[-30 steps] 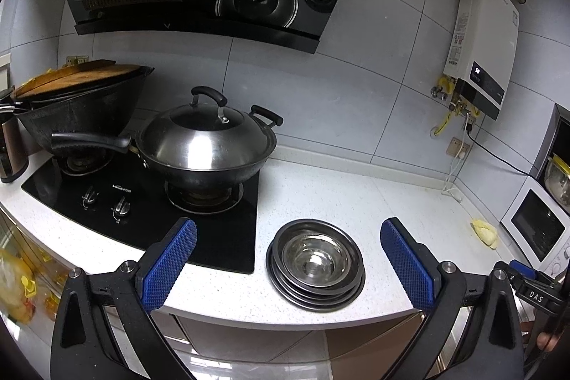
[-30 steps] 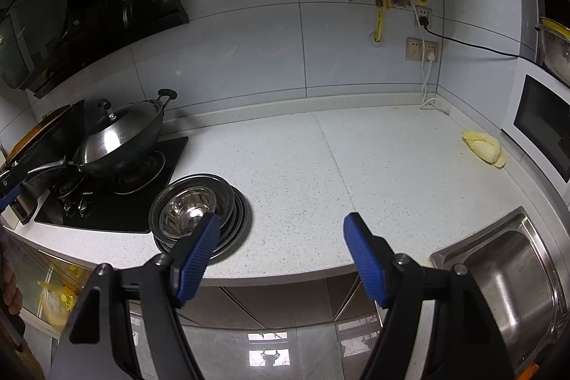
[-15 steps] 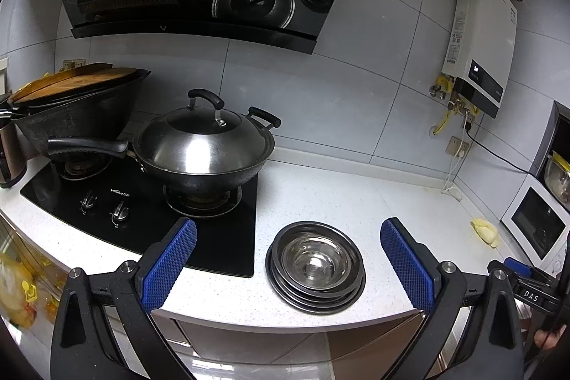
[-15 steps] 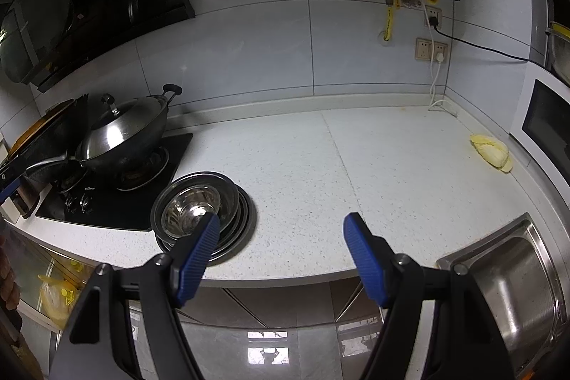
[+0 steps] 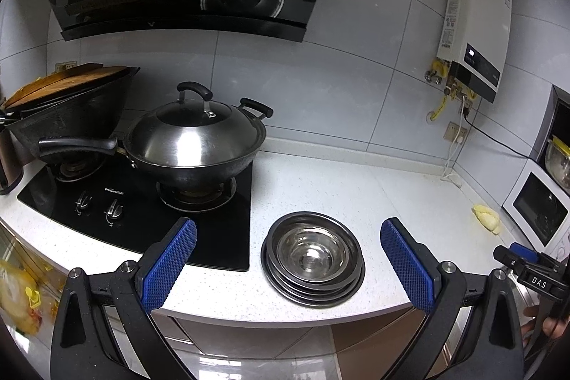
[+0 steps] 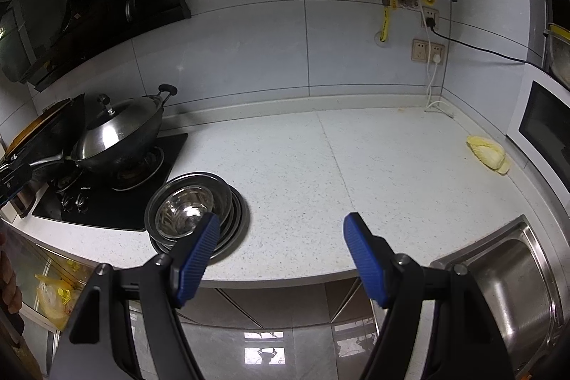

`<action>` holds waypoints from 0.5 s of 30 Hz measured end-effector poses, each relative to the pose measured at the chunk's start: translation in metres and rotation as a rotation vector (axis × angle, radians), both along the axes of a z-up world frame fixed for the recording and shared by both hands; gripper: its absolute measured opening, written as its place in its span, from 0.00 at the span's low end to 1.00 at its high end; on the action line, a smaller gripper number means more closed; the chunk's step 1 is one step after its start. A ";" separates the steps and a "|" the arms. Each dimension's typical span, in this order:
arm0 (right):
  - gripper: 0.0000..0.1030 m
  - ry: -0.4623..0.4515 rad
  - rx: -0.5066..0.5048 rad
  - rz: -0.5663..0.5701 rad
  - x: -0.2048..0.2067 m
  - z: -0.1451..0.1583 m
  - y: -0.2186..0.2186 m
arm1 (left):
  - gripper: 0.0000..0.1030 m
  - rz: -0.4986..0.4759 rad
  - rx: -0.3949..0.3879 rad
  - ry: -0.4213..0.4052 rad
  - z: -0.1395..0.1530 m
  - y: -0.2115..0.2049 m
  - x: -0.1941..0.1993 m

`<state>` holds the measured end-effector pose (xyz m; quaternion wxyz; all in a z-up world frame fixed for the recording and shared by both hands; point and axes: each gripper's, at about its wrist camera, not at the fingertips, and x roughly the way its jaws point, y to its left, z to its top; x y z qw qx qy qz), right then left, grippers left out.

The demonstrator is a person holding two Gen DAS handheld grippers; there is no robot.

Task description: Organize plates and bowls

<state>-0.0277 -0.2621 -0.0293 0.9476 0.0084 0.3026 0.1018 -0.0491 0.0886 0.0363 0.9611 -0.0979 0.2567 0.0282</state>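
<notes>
Stack of steel plates and bowls (image 5: pixel 312 255) near the front edge of the white speckled counter (image 6: pixel 356 166), just right of the black hob (image 5: pixel 142 212). Left gripper (image 5: pixel 288 253) and right gripper (image 6: pixel 279 246) both hang spread and empty, clear of the counter. A good approach likely centres the jaws over one rim before closing. Lidded wok (image 5: pixel 194 141) on burner; sink (image 6: pixel 506 276) at right.

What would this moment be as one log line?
left gripper: open | right gripper: open | stacked steel bowls: on countertop, untouched
</notes>
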 end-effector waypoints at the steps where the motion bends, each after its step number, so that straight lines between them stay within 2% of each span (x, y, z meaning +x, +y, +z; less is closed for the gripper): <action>1: 0.69 -0.001 -0.001 -0.004 -0.001 0.000 -0.002 | 0.98 -0.005 0.005 0.002 -0.001 -0.002 0.001; 15: 0.69 -0.004 -0.002 -0.061 -0.012 0.000 -0.024 | 0.98 -0.082 0.037 0.022 -0.003 -0.030 0.007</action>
